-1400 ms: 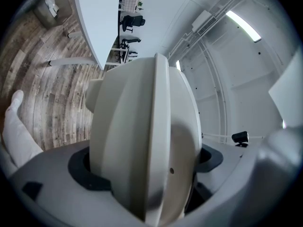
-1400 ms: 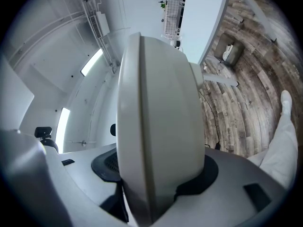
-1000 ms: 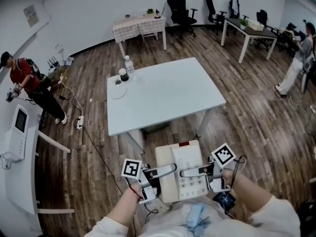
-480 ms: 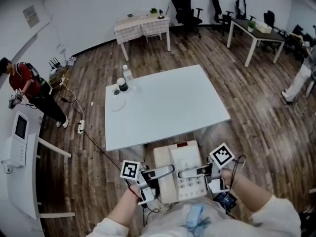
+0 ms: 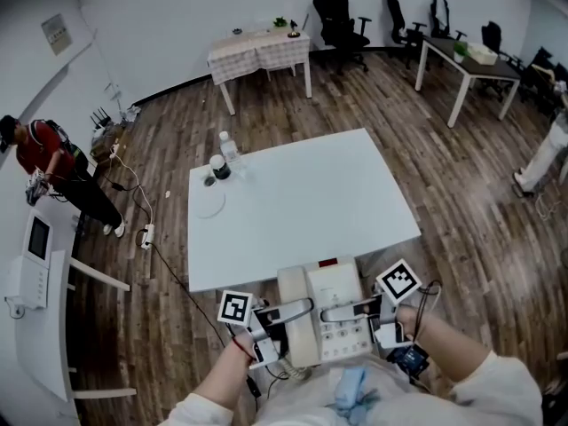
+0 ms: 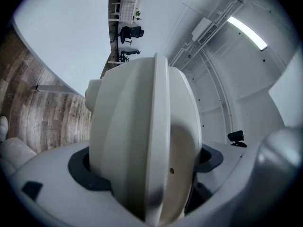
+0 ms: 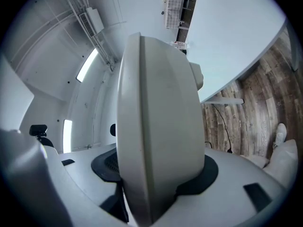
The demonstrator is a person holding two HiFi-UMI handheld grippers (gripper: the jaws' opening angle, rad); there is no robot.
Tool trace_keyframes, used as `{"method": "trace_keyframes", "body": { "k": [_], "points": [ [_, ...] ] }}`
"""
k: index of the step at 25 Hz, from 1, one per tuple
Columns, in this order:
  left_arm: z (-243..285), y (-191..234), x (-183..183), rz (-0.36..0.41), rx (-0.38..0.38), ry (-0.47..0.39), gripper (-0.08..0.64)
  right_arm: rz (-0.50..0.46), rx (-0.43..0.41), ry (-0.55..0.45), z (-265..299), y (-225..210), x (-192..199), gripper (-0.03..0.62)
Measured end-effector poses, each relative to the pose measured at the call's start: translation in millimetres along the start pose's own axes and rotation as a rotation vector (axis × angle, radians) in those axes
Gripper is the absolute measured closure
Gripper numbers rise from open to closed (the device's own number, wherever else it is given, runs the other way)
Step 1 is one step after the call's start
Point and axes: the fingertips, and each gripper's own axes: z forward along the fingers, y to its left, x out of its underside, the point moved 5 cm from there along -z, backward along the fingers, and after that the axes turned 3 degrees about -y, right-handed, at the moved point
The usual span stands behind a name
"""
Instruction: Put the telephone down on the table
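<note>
- Currently, the telephone (image 5: pixel 324 313) is held in the air at the near edge of the table (image 5: pixel 302 202). In the head view its far end just overlaps that edge and the rest hangs short of it, close to the person's body. How high it rides above the top I cannot tell.
- The left gripper (image 5: pixel 302 309) is clamped on the telephone's left side and the right gripper (image 5: pixel 337 311) on its right side. In each gripper view the cream casing fills the gap between the jaws.
- The step in hand looks like carrying the telephone over the table before lowering it.
  - Both grippers should travel forward together, level and at the same spacing, so the casing neither twists nor slips.
  - It should go fully past the near edge and come down flat until the base bears on the top, and only then should both grips let go.
- The table top is pale, and its near half and middle are bare, which leaves plenty of landing room.
- At the table's far left corner stand a clear bottle (image 5: pixel 229 145) and a dark-topped cup (image 5: pixel 220 166), well apart from the landing spot.
- Around the table runs a wood-plank floor (image 5: pixel 461 202).
- Beyond the table's far side are a cloth-covered table (image 5: pixel 259 50), office chairs (image 5: pixel 337 25) and a desk (image 5: pixel 466 60).
- A person (image 5: pixel 53 162) stands well off the table's left side.
</note>
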Motion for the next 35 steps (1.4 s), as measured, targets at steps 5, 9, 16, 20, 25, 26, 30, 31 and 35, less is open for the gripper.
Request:
{"method": "trace_keyframes", "body": {
  "k": [5, 9, 16, 20, 25, 26, 30, 31, 35],
  "points": [
    [-2.7, 4.6, -30.7, 0.013, 0.002, -0.014, 0.087, -0.005, 0.005, 0.017, 6.4, -6.1, -30.9, 0.313],
    [-8.6, 7.4, -58.6, 0.014, 0.005, -0.022, 0.087, -0.007, 0.010, 0.027, 16.1, -13.3, -58.1, 0.313],
    [-16.5, 3.4, -101.5, 0.037, -0.001, 0.019, 0.087, -0.035, -0.004, -0.003, 34.7, -14.0, -96.4, 0.313],
    [-16.2, 1.9, -118.2, 0.038, -0.004, 0.033, 0.087, -0.040, 0.000, -0.021, 38.1, -15.0, -111.8, 0.313],
    [-18.5, 4.6, -134.3, 0.046, -0.004, 0.051, 0.087, -0.040, 0.002, -0.039, 42.5, -17.9, -124.9, 0.313],
    [-18.3, 6.2, -138.0, 0.047, -0.002, 0.053, 0.087, -0.041, 0.004, -0.040, 42.4, -19.4, -128.4, 0.313],
    [-19.5, 16.2, -156.9, 0.045, 0.014, 0.051, 0.087, -0.056, 0.022, -0.036, 44.0, -30.2, -147.9, 0.313],
    [-20.6, 19.3, -161.7, 0.052, 0.017, 0.052, 0.087, -0.060, 0.025, -0.035, 45.2, -33.6, -152.5, 0.313],
    [-20.3, 29.6, -179.5, 0.072, 0.015, 0.055, 0.087, -0.072, 0.016, -0.034, 45.6, -43.7, -170.0, 0.313]
  ]
}}
